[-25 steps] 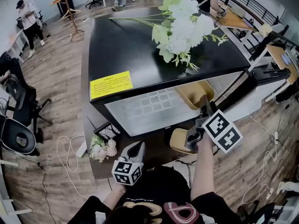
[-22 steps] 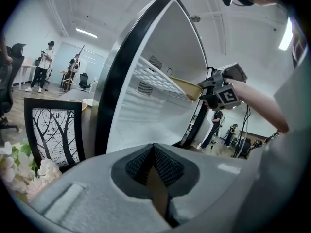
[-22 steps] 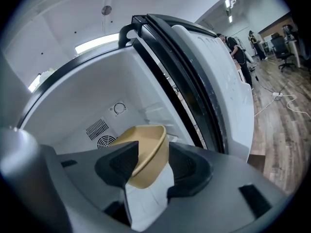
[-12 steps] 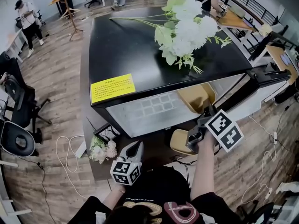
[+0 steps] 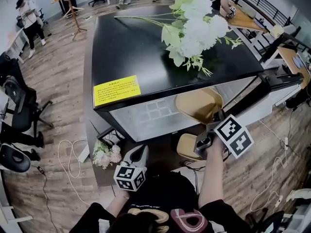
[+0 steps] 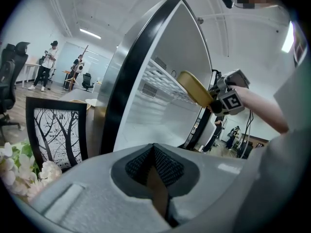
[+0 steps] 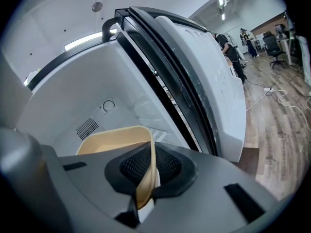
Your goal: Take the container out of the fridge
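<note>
At the centre right of the head view, we find the right gripper [image 5: 214, 116] at the open front of the fridge [image 5: 146, 47], its jaws closing on the near rim of the tan container [image 5: 197, 105]. We confirm this in the right gripper view: the thin rim stands between the two dark pads [image 7: 170, 164], and both pads touch it, so the tool is grasping the container. The container sits tilted at the mouth of the white interior, just below the fridge's black top, with the fridge door [image 5: 277, 79] swung open toward the right edge of the frame. White flowers [image 5: 194, 28] lie on the black top at upper centre, and a yellow label [image 5: 116, 89] is fixed near its front left corner. At the lower centre of the head view we find the left gripper [image 5: 142, 150], well apart from the container. The left gripper view shows its jaws clenched together with nothing between them.
</note>
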{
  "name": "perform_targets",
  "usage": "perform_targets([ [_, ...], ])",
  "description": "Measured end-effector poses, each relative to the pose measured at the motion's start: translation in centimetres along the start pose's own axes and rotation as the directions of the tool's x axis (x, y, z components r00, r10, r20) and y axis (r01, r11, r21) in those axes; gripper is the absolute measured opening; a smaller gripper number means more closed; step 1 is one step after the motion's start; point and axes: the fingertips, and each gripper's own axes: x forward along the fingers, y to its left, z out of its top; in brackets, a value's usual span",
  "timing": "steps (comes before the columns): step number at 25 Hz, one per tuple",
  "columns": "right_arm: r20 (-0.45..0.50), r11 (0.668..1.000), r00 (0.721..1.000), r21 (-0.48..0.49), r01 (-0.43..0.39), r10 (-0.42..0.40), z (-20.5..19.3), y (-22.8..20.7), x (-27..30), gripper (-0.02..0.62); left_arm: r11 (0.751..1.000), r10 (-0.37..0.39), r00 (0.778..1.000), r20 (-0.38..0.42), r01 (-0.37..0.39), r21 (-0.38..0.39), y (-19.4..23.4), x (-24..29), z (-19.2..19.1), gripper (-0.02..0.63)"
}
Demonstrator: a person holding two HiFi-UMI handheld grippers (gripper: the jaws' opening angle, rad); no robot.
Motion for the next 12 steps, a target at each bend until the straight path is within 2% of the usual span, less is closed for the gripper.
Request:
perform_targets([
  [12,0.021,0.997,0.999,-0.066,-0.027,0.029,0.5,-0.1,-1.4,0.025,1.000,-0.017,1.000,-0.013,0.017,0.020,-1.0,0.1,-0.3,0.008],
])
